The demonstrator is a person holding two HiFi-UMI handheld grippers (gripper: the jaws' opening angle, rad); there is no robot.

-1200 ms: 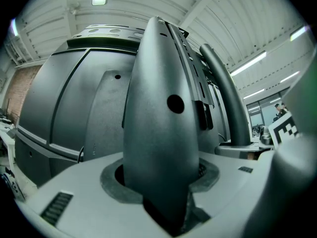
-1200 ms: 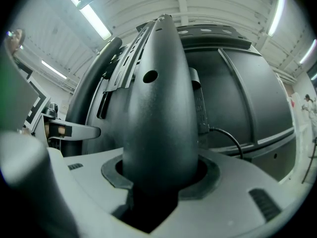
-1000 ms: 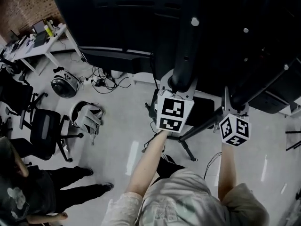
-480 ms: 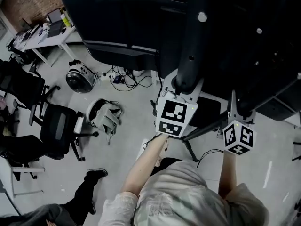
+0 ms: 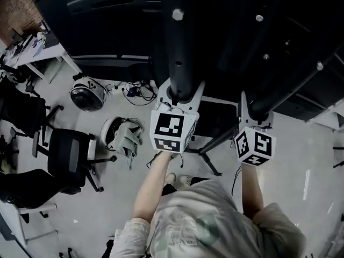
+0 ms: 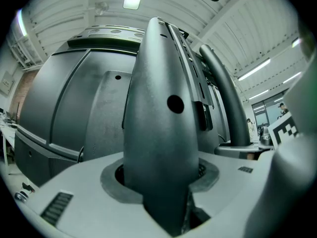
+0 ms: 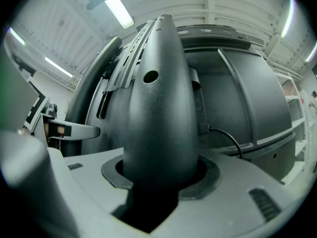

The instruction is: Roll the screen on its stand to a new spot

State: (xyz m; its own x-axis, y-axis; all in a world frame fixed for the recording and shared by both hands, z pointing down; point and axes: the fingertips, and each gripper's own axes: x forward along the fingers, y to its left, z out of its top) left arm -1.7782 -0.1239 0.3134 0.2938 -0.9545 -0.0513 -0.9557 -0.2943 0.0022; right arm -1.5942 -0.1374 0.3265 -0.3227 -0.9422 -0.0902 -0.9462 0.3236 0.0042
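Note:
The big black screen (image 5: 115,20) fills the top of the head view, seen from behind, on a stand with two dark upright posts. My left gripper (image 5: 180,92) is shut around the left post (image 5: 178,42), with its marker cube just below. My right gripper (image 5: 252,110) is shut around the right post (image 5: 269,85). In the left gripper view the post (image 6: 163,128) rises out of the jaws' collar of the left gripper (image 6: 163,182), the screen's back (image 6: 64,108) behind it. The right gripper view shows the right gripper (image 7: 158,182) clamped on its post (image 7: 158,108) the same way.
The stand's black base and legs (image 5: 212,144) lie on the pale floor by the person's feet (image 5: 177,180). Two rounded helmet-like devices (image 5: 87,96) (image 5: 122,135), loose cables (image 5: 131,90) and black office chairs (image 5: 64,157) sit to the left. A white table (image 5: 35,52) stands far left.
The posts and both grippers have slid left in the head view and the floor beneath has shifted. A person in dark clothes at lower left is gone from view. Both grips are unchanged.

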